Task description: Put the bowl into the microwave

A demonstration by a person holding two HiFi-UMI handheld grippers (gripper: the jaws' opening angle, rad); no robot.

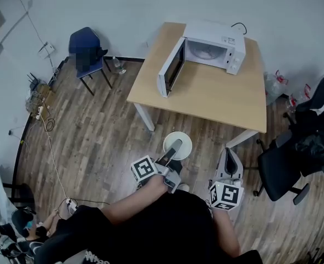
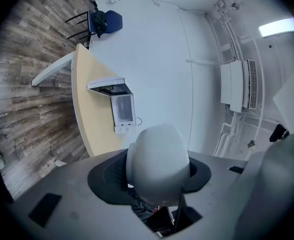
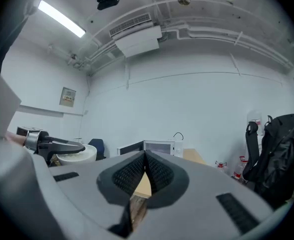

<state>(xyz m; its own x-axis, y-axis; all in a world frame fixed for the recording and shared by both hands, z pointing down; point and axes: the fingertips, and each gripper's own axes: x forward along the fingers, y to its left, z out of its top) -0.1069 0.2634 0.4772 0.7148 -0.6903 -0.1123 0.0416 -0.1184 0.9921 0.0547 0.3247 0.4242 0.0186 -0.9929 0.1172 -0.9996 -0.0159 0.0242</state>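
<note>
A white bowl (image 1: 184,141) hangs over the wooden floor in front of the table, with my left gripper (image 1: 174,149) shut on its rim. In the left gripper view the bowl (image 2: 157,156) fills the space between the jaws. The white microwave (image 1: 214,49) stands on the far side of the wooden table (image 1: 217,95), its door (image 1: 171,67) swung open to the left; it also shows in the left gripper view as the microwave (image 2: 121,108). My right gripper (image 1: 230,156) is shut and holds nothing; its pads meet in the right gripper view, which shows the gripper (image 3: 145,159) and the bowl (image 3: 78,154) at left.
A blue chair (image 1: 87,51) stands by the wall at left. A black office chair (image 1: 280,168) with dark bags (image 1: 316,125) sits at right of the table. Cables and a power strip (image 1: 40,111) lie along the left wall.
</note>
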